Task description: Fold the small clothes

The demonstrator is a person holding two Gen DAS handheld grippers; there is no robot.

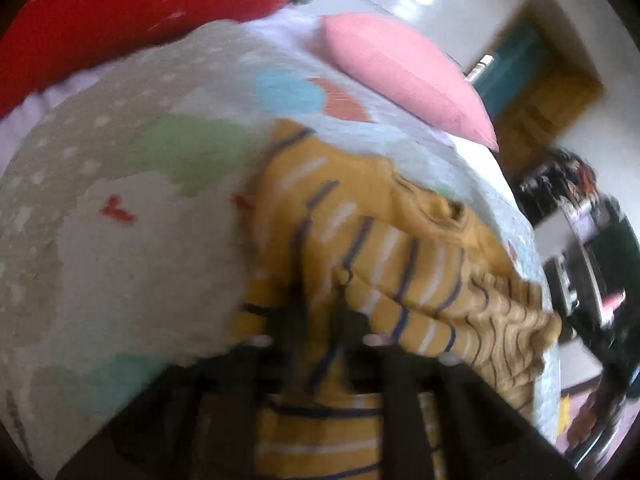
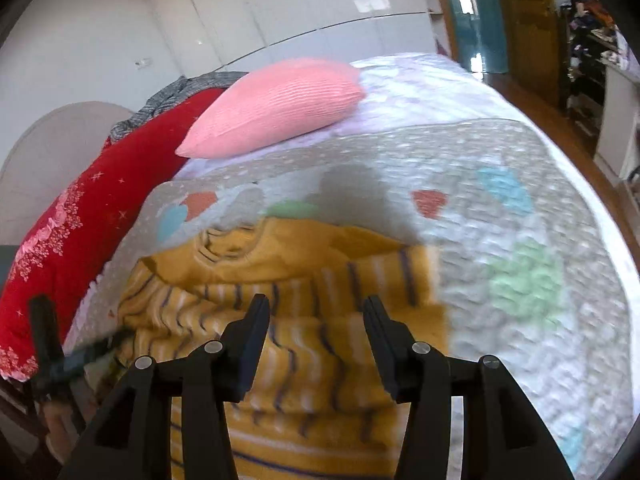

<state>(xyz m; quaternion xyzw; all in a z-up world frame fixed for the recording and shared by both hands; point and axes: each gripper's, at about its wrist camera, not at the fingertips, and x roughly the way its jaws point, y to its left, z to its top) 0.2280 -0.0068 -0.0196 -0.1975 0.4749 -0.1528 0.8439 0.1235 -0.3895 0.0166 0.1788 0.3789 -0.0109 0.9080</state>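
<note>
A small mustard-yellow garment with white and navy stripes lies rumpled on a quilted bedspread. It also shows in the right wrist view. My left gripper is down on the garment's near part, and its blurred dark fingers look shut on the striped cloth. My right gripper is open, its two black fingers spread just above the garment's near edge with nothing between them. The other gripper shows blurred at the left edge of the right wrist view.
A pink pillow and a red blanket lie at the head of the bed. The quilt spreads to the right. A wooden door, shelves and wooden floor lie beyond the bed.
</note>
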